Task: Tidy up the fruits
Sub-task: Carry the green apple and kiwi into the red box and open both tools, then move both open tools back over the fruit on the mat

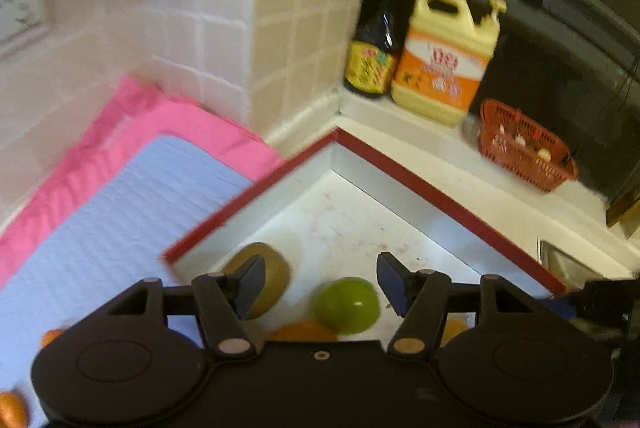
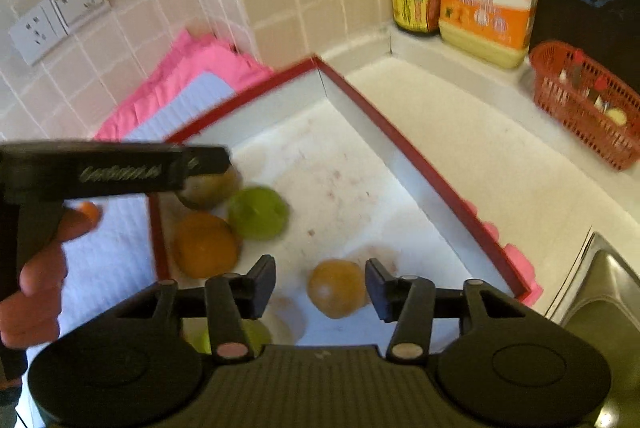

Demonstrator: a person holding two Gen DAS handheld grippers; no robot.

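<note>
A red-rimmed white box (image 1: 432,188) (image 2: 400,144) sits on the counter with fruit in it. My left gripper (image 1: 320,282) is open above a green apple (image 1: 346,305), a brown kiwi (image 1: 272,276) and an orange (image 1: 304,332). My right gripper (image 2: 320,286) is open over the box, with a brownish-orange fruit (image 2: 336,288) between its fingers. The right wrist view also shows the green apple (image 2: 258,213), an orange (image 2: 206,244), the kiwi (image 2: 208,188) partly under the left gripper (image 2: 208,160), and another green fruit (image 2: 256,336) behind a finger. Small orange fruits (image 1: 12,408) lie on the mat.
A light blue mat (image 1: 120,212) on a pink cloth (image 1: 180,120) lies left of the box. A dark sauce bottle (image 1: 376,40), a yellow detergent jug (image 1: 448,60) and a red basket (image 1: 524,148) stand at the back. A steel sink (image 2: 600,308) is at the right.
</note>
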